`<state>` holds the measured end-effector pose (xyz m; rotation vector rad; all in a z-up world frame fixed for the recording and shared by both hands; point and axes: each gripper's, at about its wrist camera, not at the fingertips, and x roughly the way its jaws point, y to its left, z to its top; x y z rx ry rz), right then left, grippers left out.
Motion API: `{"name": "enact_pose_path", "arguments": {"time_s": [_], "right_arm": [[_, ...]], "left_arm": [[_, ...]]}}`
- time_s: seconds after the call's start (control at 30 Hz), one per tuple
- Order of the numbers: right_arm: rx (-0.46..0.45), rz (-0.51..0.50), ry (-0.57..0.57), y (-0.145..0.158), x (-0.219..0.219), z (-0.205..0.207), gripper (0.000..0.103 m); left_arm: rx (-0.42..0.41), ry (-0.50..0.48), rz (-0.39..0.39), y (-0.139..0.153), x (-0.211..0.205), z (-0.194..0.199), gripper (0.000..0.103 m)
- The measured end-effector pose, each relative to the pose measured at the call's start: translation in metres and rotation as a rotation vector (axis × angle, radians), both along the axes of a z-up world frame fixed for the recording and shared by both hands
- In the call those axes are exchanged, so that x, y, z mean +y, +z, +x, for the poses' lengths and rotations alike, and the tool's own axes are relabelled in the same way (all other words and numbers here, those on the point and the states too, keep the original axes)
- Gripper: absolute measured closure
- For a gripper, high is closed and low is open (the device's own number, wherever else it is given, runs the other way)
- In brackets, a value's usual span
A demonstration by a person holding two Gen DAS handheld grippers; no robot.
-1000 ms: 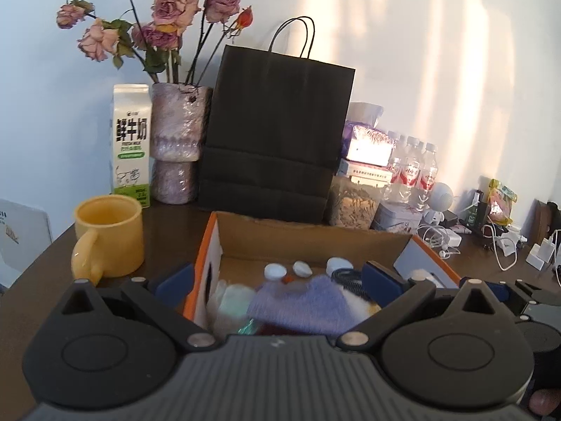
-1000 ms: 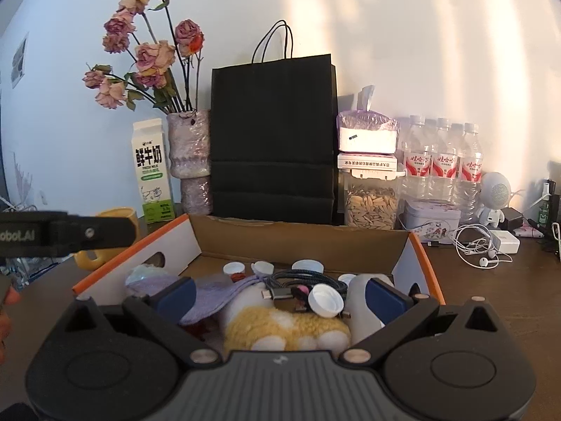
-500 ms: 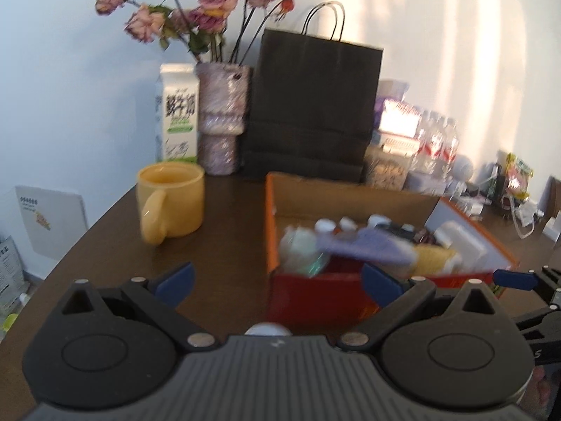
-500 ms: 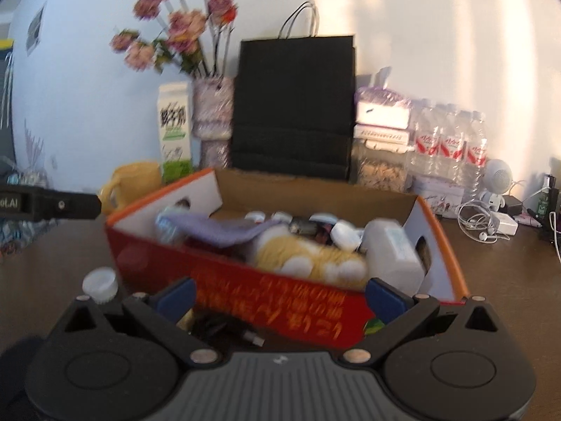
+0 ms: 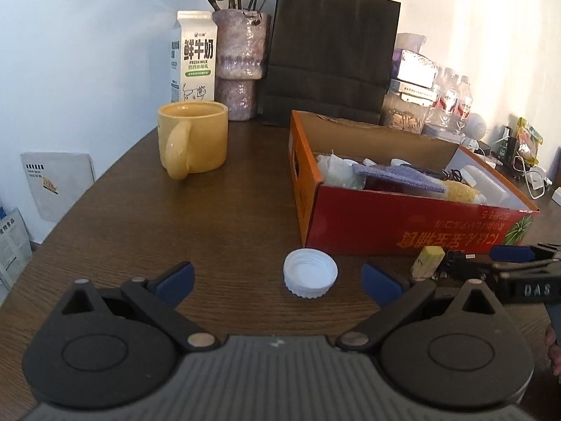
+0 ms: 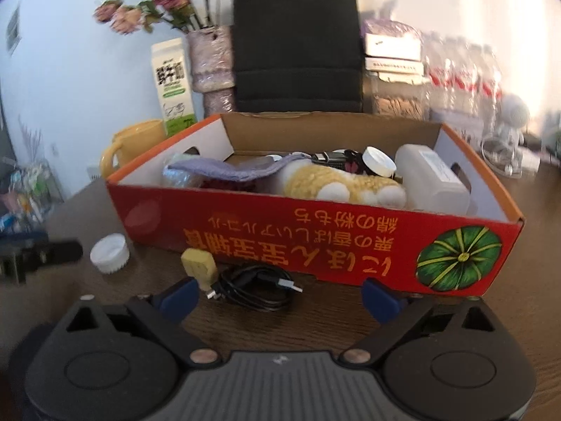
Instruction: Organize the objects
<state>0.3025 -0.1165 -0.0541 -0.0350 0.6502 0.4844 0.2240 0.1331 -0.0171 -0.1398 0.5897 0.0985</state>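
Observation:
A red cardboard box [image 6: 315, 242] [image 5: 403, 224] holds a purple cloth [image 6: 228, 170], a yellow plush toy [image 6: 333, 184], a white plastic bottle [image 6: 431, 182] and caps. In front of it on the dark table lie a white bottle cap [image 5: 310, 277] [image 6: 109, 253], a small yellow block [image 6: 200, 266] [image 5: 427, 261] and a coiled black cable [image 6: 252, 282]. My left gripper [image 5: 277, 282] is open, low over the table, with the cap lying between its blue fingertips, untouched. My right gripper [image 6: 280, 296] has its jaws closing around the cable, pads apart from it.
A yellow mug [image 5: 191, 142] stands left of the box. Behind are a milk carton [image 5: 194, 58], a vase of dried roses [image 5: 240, 66], a black paper bag [image 5: 329, 56], water bottles [image 5: 452, 101] and chargers with cords [image 5: 533, 179] at far right. The table edge curves at left.
Both grippers drew back from above the box and sank toward the table in front of it. The cap, yellow block and cable came into view between the fingers.

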Motion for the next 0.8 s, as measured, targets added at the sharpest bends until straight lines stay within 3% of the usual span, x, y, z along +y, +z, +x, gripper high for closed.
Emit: {"name": "enact_pose_path", "arguments": {"time_s": [0.27,0.4,0.7,0.8], "right_arm": [[0.032,0.006,0.014,-0.006,0.012,0.005,0.023],[0.023,0.009,0.032,-0.006,0.015,0.002,0.037],[0.008,-0.003,0.047,-0.007,0.018,-0.001,0.039],[0.005,-0.007,0.048,-0.007,0.018,-0.002,0.039]], "left_arm": [[0.026,-0.004,-0.016,-0.006,0.001,0.010,0.000],[0.051,-0.025,-0.003,-0.011,-0.004,0.018,0.000],[0.073,-0.035,0.019,-0.017,-0.012,0.033,0.000],[0.077,-0.036,0.027,-0.017,-0.013,0.036,0.012]]}}
